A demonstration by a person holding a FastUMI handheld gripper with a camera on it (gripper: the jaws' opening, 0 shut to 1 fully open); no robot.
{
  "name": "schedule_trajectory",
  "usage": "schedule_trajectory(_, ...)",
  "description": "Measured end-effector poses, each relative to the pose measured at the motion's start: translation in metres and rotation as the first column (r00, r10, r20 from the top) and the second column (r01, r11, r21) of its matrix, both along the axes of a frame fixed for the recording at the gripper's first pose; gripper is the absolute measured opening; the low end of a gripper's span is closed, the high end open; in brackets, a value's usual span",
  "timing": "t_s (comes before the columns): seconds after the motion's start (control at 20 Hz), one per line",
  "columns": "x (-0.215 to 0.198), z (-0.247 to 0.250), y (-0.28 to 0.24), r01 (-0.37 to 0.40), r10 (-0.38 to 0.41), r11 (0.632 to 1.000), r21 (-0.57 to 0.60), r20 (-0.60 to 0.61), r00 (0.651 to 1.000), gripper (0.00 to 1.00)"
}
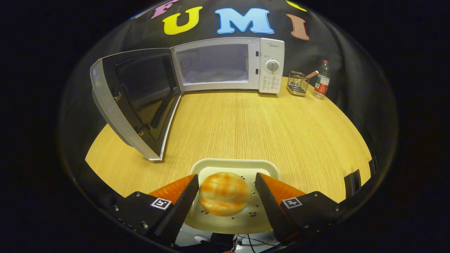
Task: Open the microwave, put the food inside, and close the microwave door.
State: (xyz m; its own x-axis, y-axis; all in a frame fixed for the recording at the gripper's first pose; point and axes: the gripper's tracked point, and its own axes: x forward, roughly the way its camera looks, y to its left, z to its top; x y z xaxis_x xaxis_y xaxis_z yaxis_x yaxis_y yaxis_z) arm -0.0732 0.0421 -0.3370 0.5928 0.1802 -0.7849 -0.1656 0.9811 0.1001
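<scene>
- Our gripper [226, 182] sits low over the near end of the table [267, 126], its two fingers spread to either side of the bun [224, 193]. The left one looks to be at or almost at the bun's side; the right one stands clear, with plate showing in the gap. So we call it released, not grasping.
- The bun lies on a white plate [235, 165], between the fingers. We judge the fingers straddle it this way so that one squeeze would take it across its widest part.
- The plate is set at the table's near edge, well apart from the microwave [228, 65], with bare wood between them. That leaves an unblocked line forward to the cavity.
- The microwave stands at the far side against the booth wall. Its door [137, 102] is swung fully out to the left, so the first step looks done and the mouth faces us squarely.
- The cavity looks bare; the food is not yet inside.
- The door reaches far out over the table on the left. We think a carry should keep to the right of it.
- A wire holder [297, 83] and a bottle [322, 80] stand right of the microwave, off the likely path.
- Count: one microwave, one door, one plate, one bun, one holder with something like a stick in it, one bottle, two fingers.
</scene>
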Motion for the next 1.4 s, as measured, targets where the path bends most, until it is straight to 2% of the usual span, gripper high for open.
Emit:
schedule_trajectory(0.3, 0.000, -0.018, 0.004, -0.012, 0.011, 1.000, -0.012, -0.063, 0.998, 1.00)
schedule_trajectory(0.35, 0.003, -0.022, 0.006, -0.024, 0.023, 1.000, -0.009, -0.072, 0.997, 0.90)
schedule_trajectory(0.5, 0.012, -0.011, 0.010, -0.048, 0.049, 0.998, 0.027, -0.063, 0.997, 0.80)
schedule_trajectory(0.55, 0.017, -0.004, 0.011, -0.046, 0.048, 0.998, 0.044, -0.046, 0.998, 0.79)
schedule_trajectory(0.75, 0.058, 0.034, 0.022, -0.034, 0.030, 0.991, 0.131, 0.036, 0.999, 0.79)
schedule_trajectory(1.0, 0.120, 0.079, 0.035, -0.062, 0.033, 0.980, 0.191, 0.153, 0.988, 0.79)
schedule_trajectory(1.4, 0.213, 0.100, 0.061, -0.068, -0.008, 0.955, 0.288, 0.253, 0.967, 0.79)
